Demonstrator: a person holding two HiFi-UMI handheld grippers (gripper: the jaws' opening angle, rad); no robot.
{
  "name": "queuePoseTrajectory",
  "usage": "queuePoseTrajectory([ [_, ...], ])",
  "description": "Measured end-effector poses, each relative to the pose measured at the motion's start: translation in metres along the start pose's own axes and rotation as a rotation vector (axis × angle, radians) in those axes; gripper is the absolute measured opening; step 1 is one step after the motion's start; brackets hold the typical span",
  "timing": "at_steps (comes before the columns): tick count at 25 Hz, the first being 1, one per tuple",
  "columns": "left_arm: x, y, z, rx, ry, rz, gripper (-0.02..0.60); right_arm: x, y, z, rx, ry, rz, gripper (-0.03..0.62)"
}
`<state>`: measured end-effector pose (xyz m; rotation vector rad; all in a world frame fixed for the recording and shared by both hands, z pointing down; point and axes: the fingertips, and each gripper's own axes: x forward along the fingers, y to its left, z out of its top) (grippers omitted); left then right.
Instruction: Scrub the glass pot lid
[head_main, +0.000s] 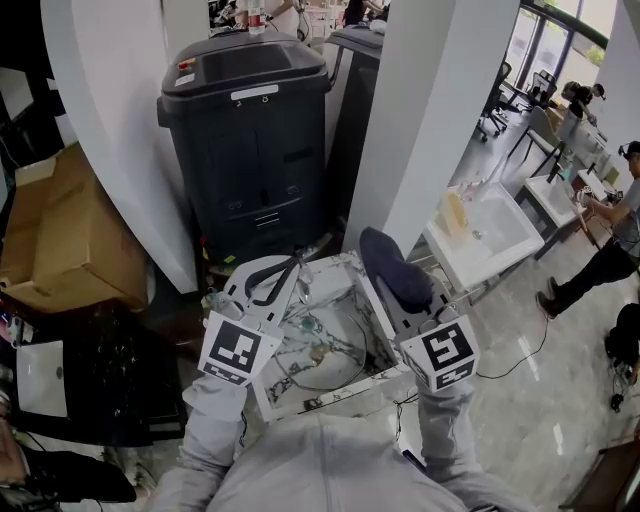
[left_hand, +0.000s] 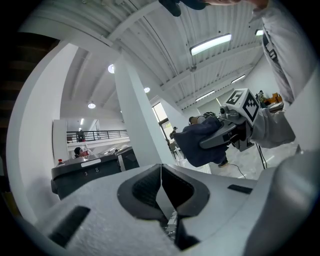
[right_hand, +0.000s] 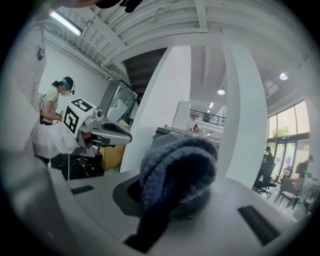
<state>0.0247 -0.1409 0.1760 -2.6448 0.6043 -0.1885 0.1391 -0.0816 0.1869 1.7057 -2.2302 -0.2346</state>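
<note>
A round glass pot lid (head_main: 328, 348) is seen lying inside a white rectangular basin (head_main: 335, 390) with a marbled inner wall, just in front of the person's grey-sleeved arms. Both tools are held above the basin and are turned upward, away from the lid, so that neither is touching it.

The left gripper (left_hand: 161, 172) is held over the basin's left rim. Its 2 dark pads are pressed together along a thin seam at the tips, and nothing is seen pinched there. A narrow pale gap is left lower down, and something shiny shows through it but cannot be identified.

The right gripper (right_hand: 175, 192) is held over the basin's right rim. Its 2 jaws are clamped on a dark blue knitted cloth (right_hand: 177, 167), which is bunched into a thick fold that covers the tips and hangs down over the front of the jaws.

A tall black plastic bin (head_main: 245, 130) with a closed lid is set beyond the basin, between 2 white pillars (head_main: 420, 110), and a brown cardboard box (head_main: 60, 230) is seen to its left.
</note>
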Motion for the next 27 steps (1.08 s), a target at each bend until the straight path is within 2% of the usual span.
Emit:
queuePoseTrajectory([
  [9, -0.001, -0.004, -0.008, -0.017, 0.012, -0.015, 0.028, 0.002, 0.004, -0.010, -0.003, 0.039, 0.004, 0.054],
  [16, -0.001, -0.008, -0.011, -0.024, 0.013, -0.022, 0.028, 0.001, 0.007, -0.008, -0.001, 0.031, 0.011, 0.054],
  [21, -0.001, -0.010, -0.010, -0.060, 0.003, -0.044, 0.028, 0.002, 0.008, -0.007, -0.001, 0.038, 0.017, 0.054],
  [27, 0.000, -0.012, -0.009, -0.056, 0.011, -0.052, 0.028, 0.001, 0.008, -0.013, -0.006, 0.050, 0.018, 0.054],
])
